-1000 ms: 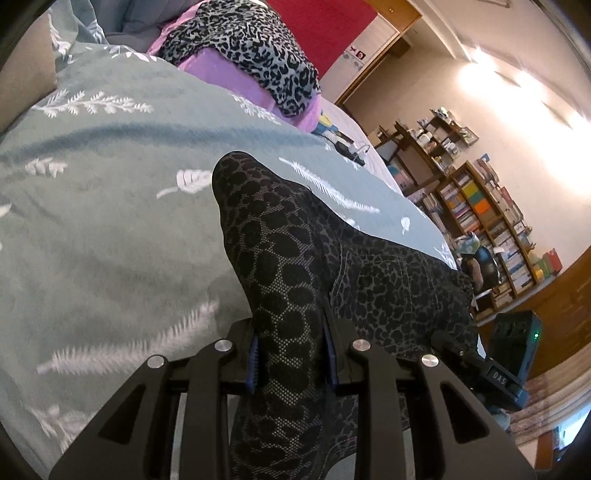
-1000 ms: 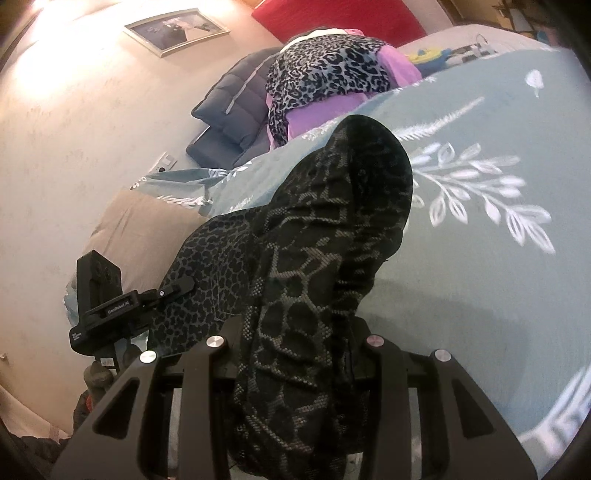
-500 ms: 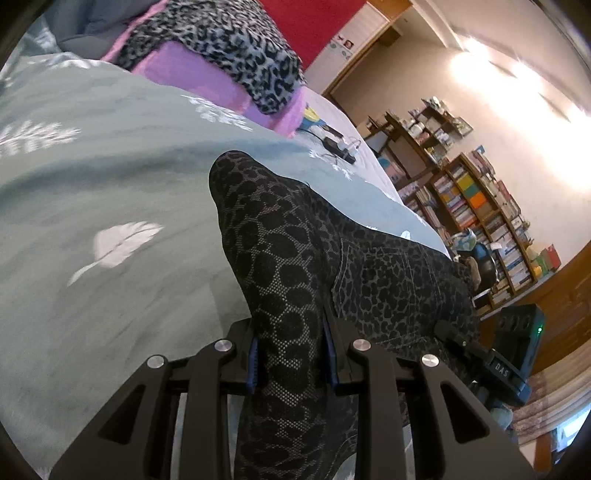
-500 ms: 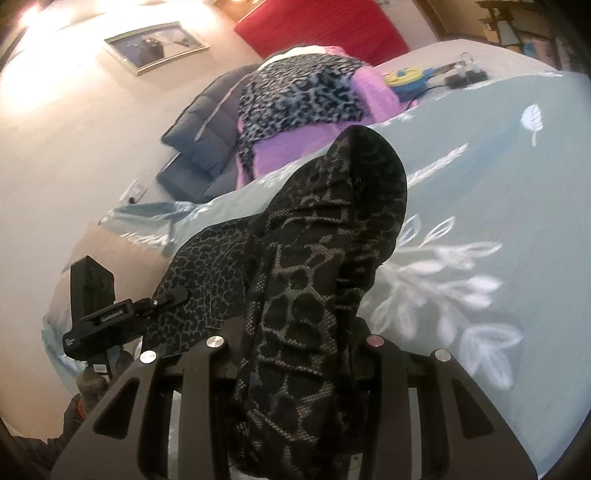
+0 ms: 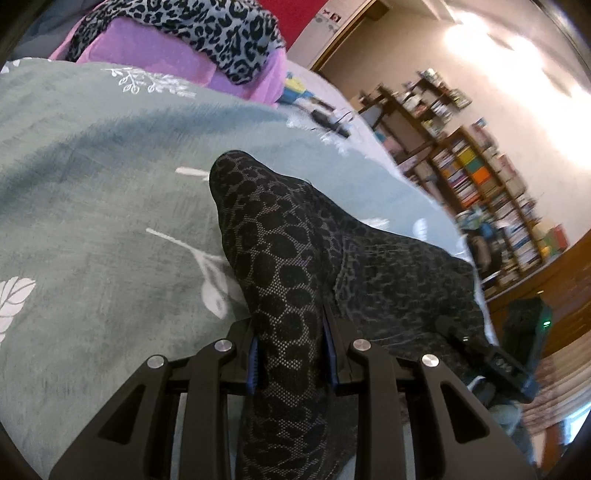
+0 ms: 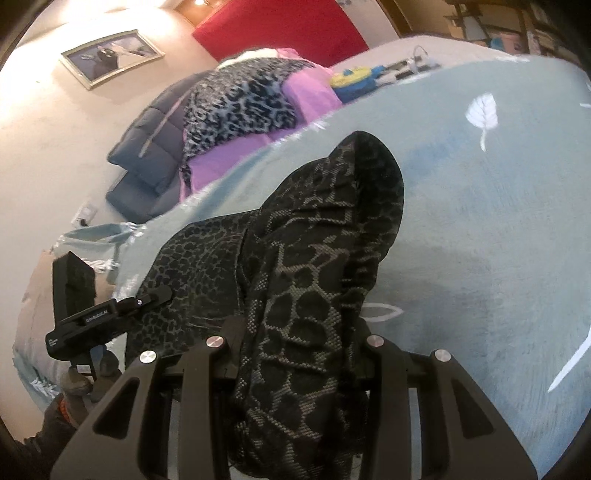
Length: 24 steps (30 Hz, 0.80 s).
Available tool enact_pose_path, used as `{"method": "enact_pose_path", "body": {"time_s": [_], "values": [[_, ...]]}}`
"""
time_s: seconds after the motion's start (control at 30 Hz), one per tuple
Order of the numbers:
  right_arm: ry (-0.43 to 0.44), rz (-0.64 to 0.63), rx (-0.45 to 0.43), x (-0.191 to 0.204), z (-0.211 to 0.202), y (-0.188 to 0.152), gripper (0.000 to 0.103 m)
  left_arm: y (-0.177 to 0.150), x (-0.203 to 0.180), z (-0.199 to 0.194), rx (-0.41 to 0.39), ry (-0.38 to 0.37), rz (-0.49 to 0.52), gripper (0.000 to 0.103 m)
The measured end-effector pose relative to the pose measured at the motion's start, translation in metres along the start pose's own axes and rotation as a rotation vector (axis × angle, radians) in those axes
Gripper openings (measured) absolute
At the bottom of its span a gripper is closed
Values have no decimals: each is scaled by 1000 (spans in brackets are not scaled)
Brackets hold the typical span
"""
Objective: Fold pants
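The pants (image 5: 288,266) are dark with a black leopard pattern. They hang between both grippers above the grey-green leaf-print bedspread (image 5: 92,221). My left gripper (image 5: 291,354) is shut on one bunched end of the pants. My right gripper (image 6: 299,332) is shut on another bunched end of the pants (image 6: 317,258). The fabric stretches from each gripper toward the other. The right gripper also shows at the lower right of the left wrist view (image 5: 487,354). The left gripper shows at the left of the right wrist view (image 6: 110,314).
A pile of purple and leopard-print clothes (image 5: 192,33) lies at the far end of the bed, with a dark quilted jacket (image 6: 155,147) beside it. Small items and cables (image 6: 369,74) lie on the bed. Bookshelves (image 5: 491,184) stand beyond the bed's right edge.
Both grippers have moved forward along the bed with the pants held; the clothes pile and far end look closer, and the bedspread pattern has slid past underneath.
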State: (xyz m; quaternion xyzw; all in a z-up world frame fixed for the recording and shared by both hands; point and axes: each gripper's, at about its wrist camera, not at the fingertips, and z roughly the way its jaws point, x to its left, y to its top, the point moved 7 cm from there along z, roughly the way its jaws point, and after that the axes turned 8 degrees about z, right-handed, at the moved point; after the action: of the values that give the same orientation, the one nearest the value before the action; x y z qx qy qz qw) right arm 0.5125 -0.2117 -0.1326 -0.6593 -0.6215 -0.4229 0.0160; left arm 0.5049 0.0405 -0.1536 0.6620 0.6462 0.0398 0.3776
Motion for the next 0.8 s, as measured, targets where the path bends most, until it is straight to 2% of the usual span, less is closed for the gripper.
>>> {"method": "enact_pose_path", "body": {"time_s": [0.03, 0.1, 0.17, 0.23, 0.37, 0.47, 0.57, 0.63, 0.7, 0.8], "values": [[-9, 5, 5, -6, 4, -1, 37, -3, 2, 3, 5, 12, 1, 28], [-12, 29, 16, -17, 10, -6, 39, -10, 11, 11, 25, 34, -12, 37], [-23, 57, 23, -27, 12, -10, 47, -16, 21, 16, 44, 65, -28, 50], [-24, 72, 24, -31, 11, -12, 48, -20, 26, 17, 47, 68, -34, 55], [-71, 82, -23, -30, -2, -7, 60, -21, 31, 8, 35, 136, -14, 66], [-119, 72, -90, -27, -24, 1, 60, -18, 32, -4, 22, 192, -9, 66], [-207, -37, -188, -7, -47, 9, 60, -14, 27, -22, -22, 236, 16, 66], [-236, -108, -219, 8, -51, 10, 60, -14, 20, -31, -42, 261, 48, 66], [-241, -179, -223, 24, -47, 8, 60, -17, 11, -35, -45, 298, 88, 66], [-208, -235, -158, 40, -26, -1, 60, -25, 7, -29, -10, 327, 126, 66]]}}
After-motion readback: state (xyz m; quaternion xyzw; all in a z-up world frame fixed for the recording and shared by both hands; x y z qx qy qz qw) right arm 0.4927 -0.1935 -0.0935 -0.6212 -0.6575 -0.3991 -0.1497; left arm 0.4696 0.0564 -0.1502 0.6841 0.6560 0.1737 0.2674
